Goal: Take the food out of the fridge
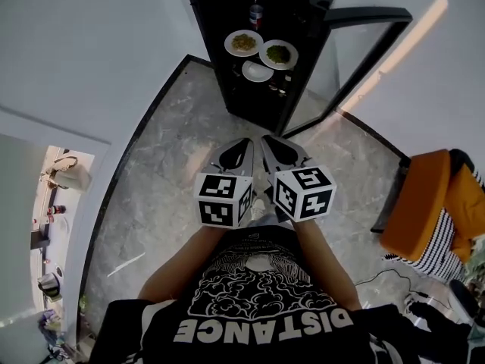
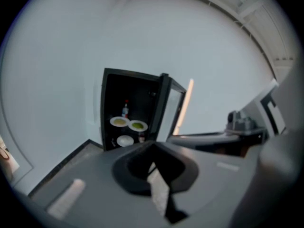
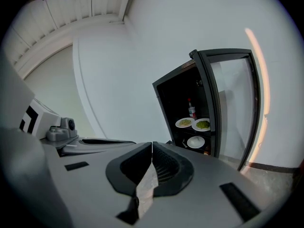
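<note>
Right claw [image 3: 152, 144] (closed) short of food [image 3: 184, 123]

- Food on yellowish plate [image 1: 243, 42] and greenish plate [image 1: 278, 54]: too small to identify.
- Bottle [image 1: 256, 12]: label unreadable.
- Small items [image 1: 282, 90] beside white plate [image 1: 257, 71]: lost in dark interior, cannot tell what.
- Fridge [image 1: 216, 51]: top cut by head view's upper edge.
- Left gripper [image 2: 153, 147]: blurred in own view, pad texture unreadable.
- Orange seat [image 1: 424, 203]: partly cut off at right edge.

Left gripper [image 1: 244, 145], right gripper [image 1: 270, 142]: both closed
</note>
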`<action>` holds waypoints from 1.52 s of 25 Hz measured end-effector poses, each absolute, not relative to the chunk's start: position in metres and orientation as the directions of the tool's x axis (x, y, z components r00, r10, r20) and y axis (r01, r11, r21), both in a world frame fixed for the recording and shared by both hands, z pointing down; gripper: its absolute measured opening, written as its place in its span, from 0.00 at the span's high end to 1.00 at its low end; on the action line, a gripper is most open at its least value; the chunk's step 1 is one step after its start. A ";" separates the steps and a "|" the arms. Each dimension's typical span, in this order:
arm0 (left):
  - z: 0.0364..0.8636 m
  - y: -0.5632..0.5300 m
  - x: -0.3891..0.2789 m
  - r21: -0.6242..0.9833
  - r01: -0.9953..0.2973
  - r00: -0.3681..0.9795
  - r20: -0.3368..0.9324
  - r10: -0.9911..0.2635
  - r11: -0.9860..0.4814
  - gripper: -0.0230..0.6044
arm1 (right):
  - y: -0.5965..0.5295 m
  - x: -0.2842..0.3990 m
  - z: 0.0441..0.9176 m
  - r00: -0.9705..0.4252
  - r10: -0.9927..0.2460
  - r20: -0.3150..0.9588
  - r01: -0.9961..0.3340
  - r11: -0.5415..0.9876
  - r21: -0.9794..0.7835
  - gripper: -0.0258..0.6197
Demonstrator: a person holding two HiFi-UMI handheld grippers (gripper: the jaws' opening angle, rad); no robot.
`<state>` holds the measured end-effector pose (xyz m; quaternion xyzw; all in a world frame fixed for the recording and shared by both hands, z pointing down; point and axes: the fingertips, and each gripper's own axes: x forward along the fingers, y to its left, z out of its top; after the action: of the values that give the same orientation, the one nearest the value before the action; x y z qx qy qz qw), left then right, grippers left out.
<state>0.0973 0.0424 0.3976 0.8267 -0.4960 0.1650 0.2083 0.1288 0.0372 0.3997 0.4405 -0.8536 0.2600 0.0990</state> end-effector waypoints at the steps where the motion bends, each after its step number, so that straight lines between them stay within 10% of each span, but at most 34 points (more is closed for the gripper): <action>1: 0.398 0.040 0.099 0.179 -0.889 0.453 0.482 -0.750 -0.421 0.96 | 0.035 0.130 0.400 -0.594 -0.700 0.397 -0.802 0.476 -0.360 0.96; 20: 0.408 -0.043 0.096 0.189 -0.863 0.500 0.461 -0.733 -0.469 0.96 | -0.040 0.128 0.407 -0.552 -0.738 0.388 -0.829 0.434 -0.353 0.96; 38: 0.428 -0.177 0.062 0.221 -0.664 0.709 0.491 -0.507 -0.715 0.96 | -0.165 0.109 0.439 -0.283 -0.874 0.395 -0.861 0.050 -0.506 0.96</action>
<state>0.0615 -0.1770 0.4277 0.9037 -0.3238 0.2017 0.1946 0.1087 -0.1646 0.4395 0.5986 -0.7246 0.3413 -0.0095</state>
